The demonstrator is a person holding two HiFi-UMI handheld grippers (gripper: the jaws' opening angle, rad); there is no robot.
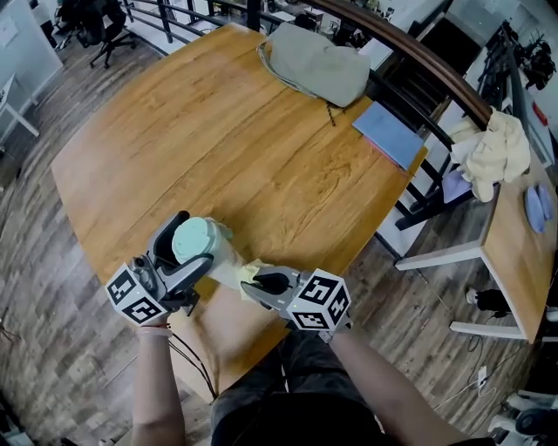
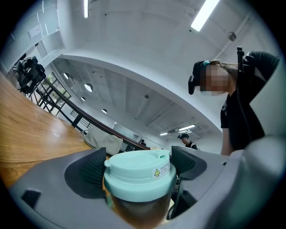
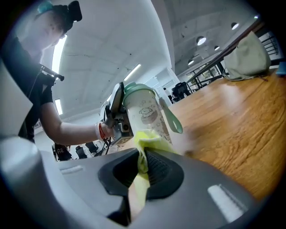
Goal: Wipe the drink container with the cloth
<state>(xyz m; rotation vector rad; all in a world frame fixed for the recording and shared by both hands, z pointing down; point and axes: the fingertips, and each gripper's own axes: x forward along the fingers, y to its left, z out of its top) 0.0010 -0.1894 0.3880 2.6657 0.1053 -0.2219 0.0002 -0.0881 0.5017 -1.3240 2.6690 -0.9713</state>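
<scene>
Big wooden table (image 1: pixel 218 148) fills the middle, its grain running warm and orange. At its far edge slumps a grey-green bag (image 1: pixel 318 65), and just right of that, on the table's right rim, lies a blue folder (image 1: pixel 390 133). Behind the table curves a dark railing (image 1: pixel 418 61). Off the table's right side, a smaller desk (image 1: pixel 514 253) carries a crumpled cream fabric heap (image 1: pixel 497 148). Black office chairs (image 1: pixel 96 22) stand beyond the table's far-left corner.

The bottle (image 1: pixel 207 248) has a pale, cartoon-printed body, a mint-green lid (image 2: pixel 139 166) and a loop strap (image 3: pixel 170 117). It sits near the tabletop's (image 1: pixel 218 148) 6 o'clock edge, clamped below the lid by the left hand-held gripper (image 1: pixel 177 264). The yellow-green cloth (image 3: pixel 146 144), crumpled, touches the bottle's side at 4 o'clock, pinched in the right hand-held gripper (image 1: pixel 259 283).
</scene>
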